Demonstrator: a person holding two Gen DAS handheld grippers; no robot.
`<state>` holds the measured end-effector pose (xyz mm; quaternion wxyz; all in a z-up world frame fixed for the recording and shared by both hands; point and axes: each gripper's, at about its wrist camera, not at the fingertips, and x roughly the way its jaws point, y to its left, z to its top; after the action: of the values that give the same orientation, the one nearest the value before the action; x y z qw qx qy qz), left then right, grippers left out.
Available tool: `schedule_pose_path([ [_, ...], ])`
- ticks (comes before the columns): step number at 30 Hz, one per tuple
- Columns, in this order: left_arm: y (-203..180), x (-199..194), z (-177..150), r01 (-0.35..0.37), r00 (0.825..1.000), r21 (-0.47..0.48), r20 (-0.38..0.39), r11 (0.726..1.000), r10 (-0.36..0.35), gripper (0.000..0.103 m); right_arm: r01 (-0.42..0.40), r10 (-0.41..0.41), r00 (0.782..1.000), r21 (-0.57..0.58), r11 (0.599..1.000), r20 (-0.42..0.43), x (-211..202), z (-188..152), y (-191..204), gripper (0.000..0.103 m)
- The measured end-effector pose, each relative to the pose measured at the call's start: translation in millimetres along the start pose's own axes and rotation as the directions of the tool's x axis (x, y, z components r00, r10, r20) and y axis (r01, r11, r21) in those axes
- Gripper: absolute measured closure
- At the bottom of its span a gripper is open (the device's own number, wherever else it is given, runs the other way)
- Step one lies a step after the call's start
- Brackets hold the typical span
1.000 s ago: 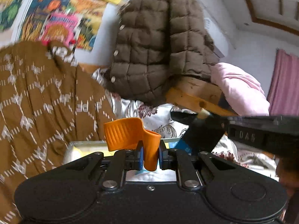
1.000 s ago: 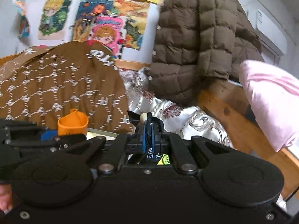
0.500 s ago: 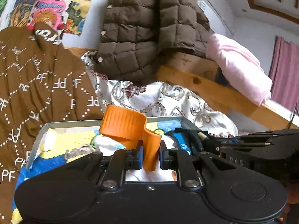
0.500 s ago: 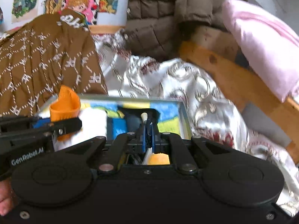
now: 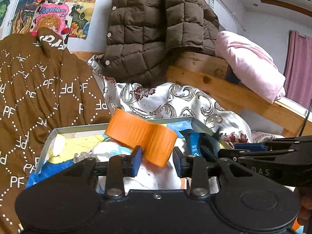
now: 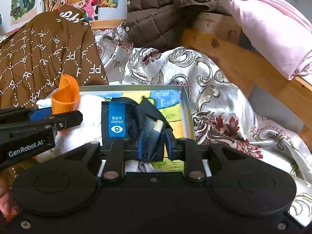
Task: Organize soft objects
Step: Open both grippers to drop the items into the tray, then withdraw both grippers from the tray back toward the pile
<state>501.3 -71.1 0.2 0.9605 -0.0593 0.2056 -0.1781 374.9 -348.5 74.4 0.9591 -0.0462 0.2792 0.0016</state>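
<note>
- Over the bed, both grippers hang above a shallow metal-rimmed tray (image 6: 186,101) that sits on a silver floral sheet (image 6: 210,81).
- L gripper (image 5: 156,159): jaws parted wide; orange cloth (image 5: 142,134), rolled and ribbed, sits between the blue pads (image 5: 136,159). It touches the left pad, clear gap at the right pad. Looks blurred, so can't tell if it rests on anything below.
- Same orange cloth shows in the right wrist view as a folded curl (image 6: 66,95) above the L gripper's finger, at the tray's left side.
- R gripper (image 6: 154,149): jaws apart, a crumpled dark blue/black cloth (image 6: 150,136) between them. It touches the left pad; gap next to the right pad.
- That dark cloth is bunched, w/ a pale tag (image 6: 159,125) poking out near its top; it lies over the tray's right half.
- Black card w/ blue "essilor" band (image 6: 114,120) lies flat in the tray, just left of the dark cloth, touching it.
- White cloth (image 6: 87,120) fills the tray's left part, under the orange one.
- Tray floor shows a blue/yellow printed picture (image 6: 169,99).
- Brown "PF" patterned garment (image 5: 39,97) drapes left of the tray; brown quilted jacket (image 5: 156,29) hangs behind.
- Pink folded blanket (image 5: 251,66) rests on the wooden rail (image 5: 224,91) to the right.
- Cartoon posters (image 5: 58,13) on the wall, back left.
</note>
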Motion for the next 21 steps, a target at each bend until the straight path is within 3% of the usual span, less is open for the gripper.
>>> schedule_pose_path([
  [10, -6.6, -35.7, 5.3, -0.022, 1.000, -0.007, 0.009, 1.000, 0.022, 0.054, 0.001, 0.000, 0.999, -0.006, 1.000, 0.044, -52.6, 3.2, -9.5, 0.058],
  [21, -15.8, -105.3, 1.4, -0.069, 0.995, 0.018, 0.068, 0.997, 0.067, 0.034, 0.004, 0.005, 0.993, -0.073, 0.997, 0.121, -135.1, 4.6, -4.4, 0.032],
])
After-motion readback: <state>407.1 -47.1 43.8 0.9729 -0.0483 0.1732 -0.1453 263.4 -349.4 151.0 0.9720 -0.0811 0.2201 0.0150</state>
